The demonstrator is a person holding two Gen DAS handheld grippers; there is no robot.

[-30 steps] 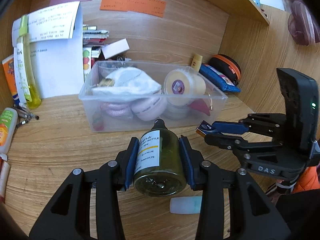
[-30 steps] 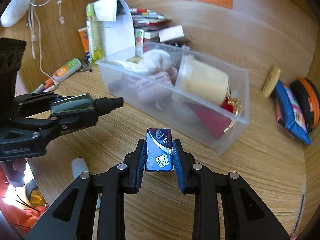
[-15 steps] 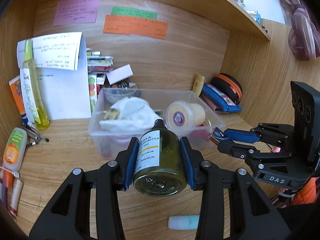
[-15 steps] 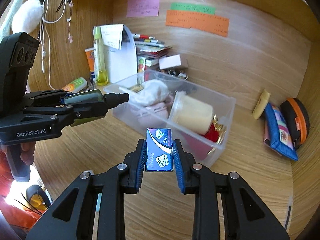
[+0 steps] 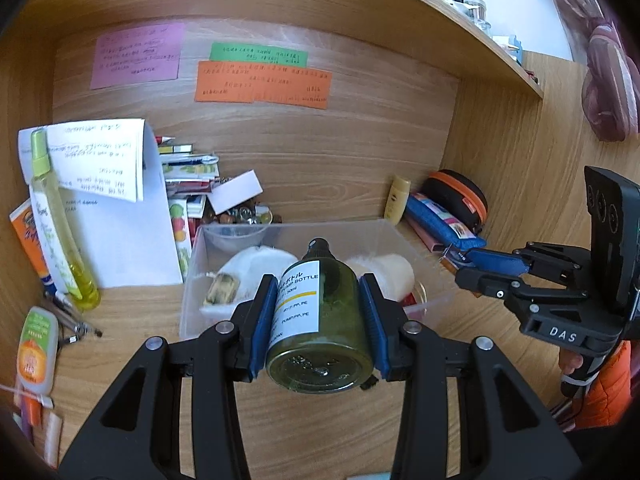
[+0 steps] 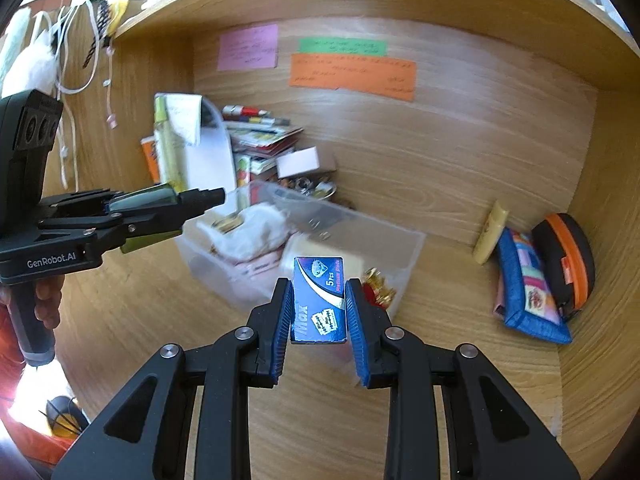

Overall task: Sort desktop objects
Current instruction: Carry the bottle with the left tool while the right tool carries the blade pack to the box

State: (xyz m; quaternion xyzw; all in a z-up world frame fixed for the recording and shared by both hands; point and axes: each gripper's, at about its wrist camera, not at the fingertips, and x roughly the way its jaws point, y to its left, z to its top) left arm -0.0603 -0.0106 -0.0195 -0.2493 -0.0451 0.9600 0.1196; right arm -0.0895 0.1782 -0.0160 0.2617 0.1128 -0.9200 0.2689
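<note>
The left gripper (image 5: 318,320) clamps a green pump bottle (image 5: 320,328); the right gripper (image 6: 318,312) pinches a blue Max box (image 6: 319,300), its print legible only in the right view, above the clear bin (image 5: 192,280).

pouch (image 6: 524,292) right of bin (image 6: 408,248)

- The left hand-held gripper (image 5: 318,320) is raised and level, its blue pads clamped on both sides of a green bottle (image 5: 320,328).
- The right hand-held gripper (image 6: 318,304) is raised beside it, well apart, jaws pinching a small blue box (image 6: 319,300).
- A hand (image 6: 46,304) wraps the left handle.
</note>
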